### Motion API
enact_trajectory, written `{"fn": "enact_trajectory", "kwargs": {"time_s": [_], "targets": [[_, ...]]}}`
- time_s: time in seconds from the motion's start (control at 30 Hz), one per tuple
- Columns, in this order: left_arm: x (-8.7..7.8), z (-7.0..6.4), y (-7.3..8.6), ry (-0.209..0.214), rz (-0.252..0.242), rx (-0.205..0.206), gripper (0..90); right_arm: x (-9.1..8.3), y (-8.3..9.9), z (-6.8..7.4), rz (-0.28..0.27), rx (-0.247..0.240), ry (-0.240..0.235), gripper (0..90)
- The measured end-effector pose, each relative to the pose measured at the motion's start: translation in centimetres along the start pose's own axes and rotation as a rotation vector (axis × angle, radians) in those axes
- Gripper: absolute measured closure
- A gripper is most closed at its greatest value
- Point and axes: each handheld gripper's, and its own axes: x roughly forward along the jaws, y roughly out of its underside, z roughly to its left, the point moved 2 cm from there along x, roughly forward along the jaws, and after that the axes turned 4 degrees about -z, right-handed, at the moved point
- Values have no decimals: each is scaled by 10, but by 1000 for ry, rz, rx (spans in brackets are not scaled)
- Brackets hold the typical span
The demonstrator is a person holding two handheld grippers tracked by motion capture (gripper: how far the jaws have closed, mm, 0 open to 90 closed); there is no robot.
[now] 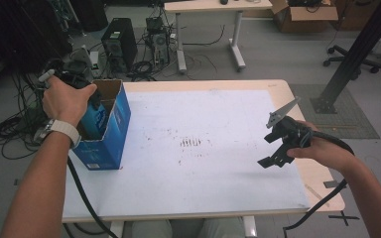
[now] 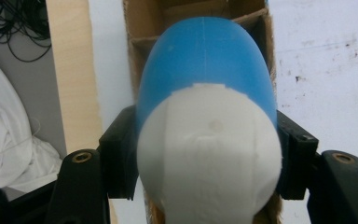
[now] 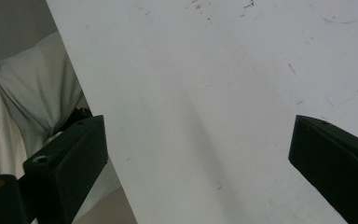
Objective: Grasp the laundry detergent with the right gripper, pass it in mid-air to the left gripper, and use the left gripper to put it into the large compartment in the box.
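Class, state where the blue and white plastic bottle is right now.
The blue and white plastic bottle sits clamped in the left gripper, in the open top of the blue cardboard box at the table's left edge in the high view.

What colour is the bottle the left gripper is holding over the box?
Blue body with a white end, best seen in the left gripper view: bottle, left gripper.
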Motion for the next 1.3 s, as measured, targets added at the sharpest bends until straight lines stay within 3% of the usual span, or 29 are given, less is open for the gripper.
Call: {"fn": "enact_trajectory", "kwargs": {"time_s": [0.77, 1.3], "targets": [[54, 0, 14, 14, 33, 8, 380, 3, 5, -2, 17, 14, 5, 48], [59, 0, 16, 22, 38, 9, 377, 5, 5, 0, 19, 17, 1, 49]]}}
